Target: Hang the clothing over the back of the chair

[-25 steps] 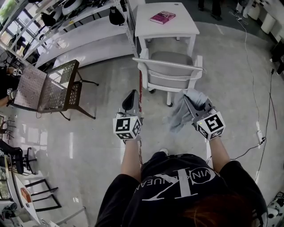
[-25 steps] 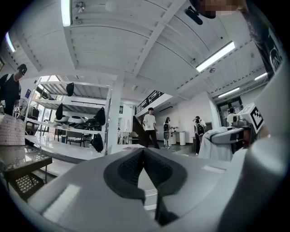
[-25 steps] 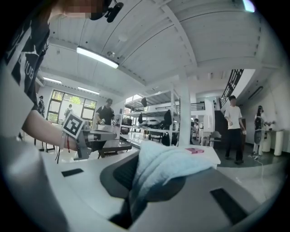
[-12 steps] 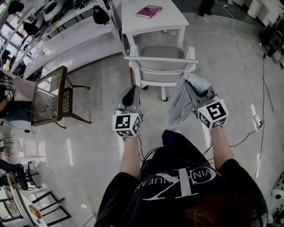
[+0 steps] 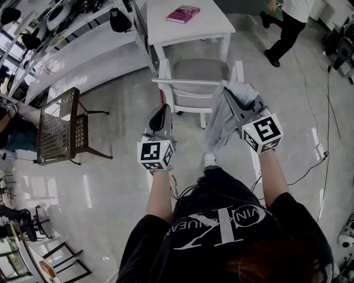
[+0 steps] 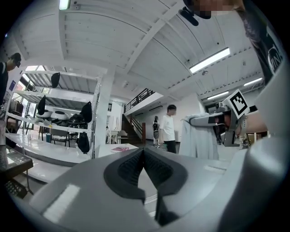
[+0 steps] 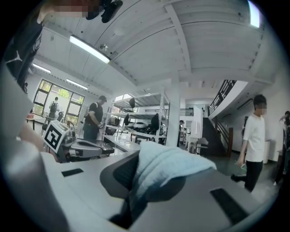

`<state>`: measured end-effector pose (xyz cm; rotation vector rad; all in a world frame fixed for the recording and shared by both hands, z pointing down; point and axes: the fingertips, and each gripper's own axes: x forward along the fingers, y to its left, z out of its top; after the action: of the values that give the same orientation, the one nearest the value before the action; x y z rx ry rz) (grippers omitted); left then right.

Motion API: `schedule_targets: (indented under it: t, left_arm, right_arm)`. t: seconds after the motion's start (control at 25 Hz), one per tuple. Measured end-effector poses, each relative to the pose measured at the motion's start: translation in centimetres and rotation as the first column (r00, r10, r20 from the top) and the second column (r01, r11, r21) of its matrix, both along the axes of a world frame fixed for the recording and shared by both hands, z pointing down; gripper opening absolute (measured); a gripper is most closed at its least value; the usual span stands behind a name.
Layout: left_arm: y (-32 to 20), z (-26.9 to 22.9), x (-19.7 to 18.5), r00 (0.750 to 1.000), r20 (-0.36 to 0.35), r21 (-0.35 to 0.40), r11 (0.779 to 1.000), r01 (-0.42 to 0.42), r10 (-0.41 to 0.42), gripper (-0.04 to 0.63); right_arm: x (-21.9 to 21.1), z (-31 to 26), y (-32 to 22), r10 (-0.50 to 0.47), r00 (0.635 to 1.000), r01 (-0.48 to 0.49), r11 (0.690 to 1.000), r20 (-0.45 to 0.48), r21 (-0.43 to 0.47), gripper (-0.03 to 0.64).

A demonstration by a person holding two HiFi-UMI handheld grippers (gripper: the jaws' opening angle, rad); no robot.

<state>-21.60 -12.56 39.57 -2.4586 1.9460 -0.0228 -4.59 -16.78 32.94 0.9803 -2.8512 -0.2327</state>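
Two grippers point toward the chair in your head view. Your right gripper [image 5: 231, 95], at centre right, has its jaws clamped on the pale blue clothing [image 5: 220, 122]. The cloth bunches over the jaws in that gripper's own view and hangs down just in front of the right end of the chair [image 5: 191, 84] back. You cannot tell whether cloth and backrest touch. Your left gripper [image 5: 161, 110], at centre left, has its jaws pressed together with nothing between them. Behind the chair, at top centre, a white table [image 5: 204, 25] carries a pink book [image 5: 183, 14].
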Motion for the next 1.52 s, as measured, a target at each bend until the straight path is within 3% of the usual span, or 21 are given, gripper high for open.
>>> schedule_targets:
  t: [0.32,0.68,1.0,1.36,1.52]
  left_arm:
    - [-5.5,-2.0,-0.6,1.000,-0.013,0.034,0.999,0.007,-0.007,0.011]
    - [-11.3,-2.0,-2.5,0.999,-0.015,0.010,0.999,0.050,-0.050,0.011]
    - [-13.9,-2.0,-0.6,0.999,0.002,0.003,0.999,0.040,-0.040,0.011]
    - [-18.0,-2.1,-0.3,0.999,0.022,-0.013,0.999,0.035,-0.034,0.011]
    - [-18.3,-1.1,0.0,0.999,0.021,-0.034,0.999,0.031,-0.031,0.011]
  right_arm:
    - [-2.7,-2.8,-5.7,-0.042,0.999,0.042,0.998,0.004,0.038,0.031]
    - [-6.5,-3.8,-14.5,-0.094,0.993,0.099,0.993,-0.073,0.068,0.031]
    - [-7.8,-4.2,-19.8,-0.135,0.981,0.148,0.985,-0.142,0.084,0.031]
    - [-9.4,-7.8,-28.7,-0.102,0.979,0.133,0.975,-0.177,0.179,0.031]
    - [-9.1,-5.1,-30.4,-0.097,0.976,0.118,0.987,-0.193,0.105,0.031]
